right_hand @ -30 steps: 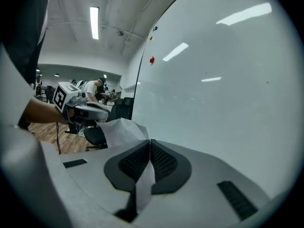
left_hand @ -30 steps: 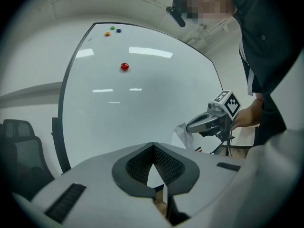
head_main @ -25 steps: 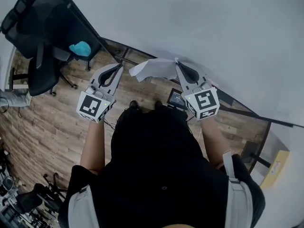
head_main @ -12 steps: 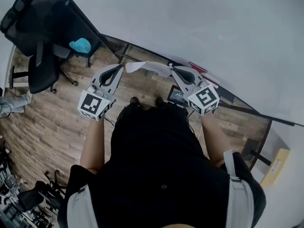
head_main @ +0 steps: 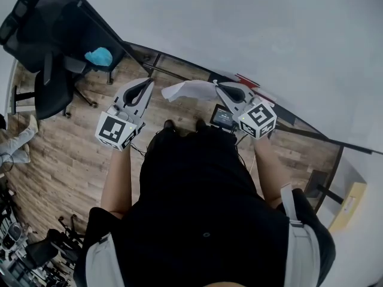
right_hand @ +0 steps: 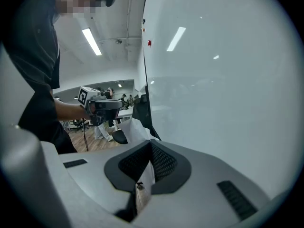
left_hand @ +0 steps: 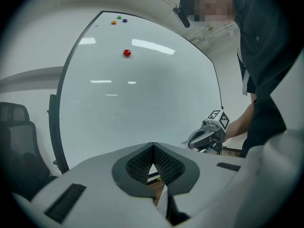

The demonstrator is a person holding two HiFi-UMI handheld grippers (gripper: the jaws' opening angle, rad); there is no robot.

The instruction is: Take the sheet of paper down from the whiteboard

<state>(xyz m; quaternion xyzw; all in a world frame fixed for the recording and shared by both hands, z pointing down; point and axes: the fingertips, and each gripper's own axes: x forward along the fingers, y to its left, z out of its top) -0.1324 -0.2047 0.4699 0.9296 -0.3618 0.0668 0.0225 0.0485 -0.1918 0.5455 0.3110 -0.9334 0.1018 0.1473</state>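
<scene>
The wooden floor [head_main: 66, 154] bore a black office chair [head_main: 51, 94], the whiteboard [head_main: 251, 34] on its stand, and the person's shoes [head_main: 169, 126].

Head view: your right gripper [head_main: 218, 87] covers the pinched edge of the sheet of paper [head_main: 190, 90]. The dark screen [head_main: 222, 117] by your feet is partly covered too. A dark panel [head_main: 60, 23] runs off the top-left corner, can't tell what it is. The whiteboard [head_main: 269, 34] is cropped at the top edge. Left gripper view: the two top magnets [left_hand: 119, 20] are too small to make out. Right gripper view: the people [right_hand: 124, 99] behind are tiny blurs.
</scene>
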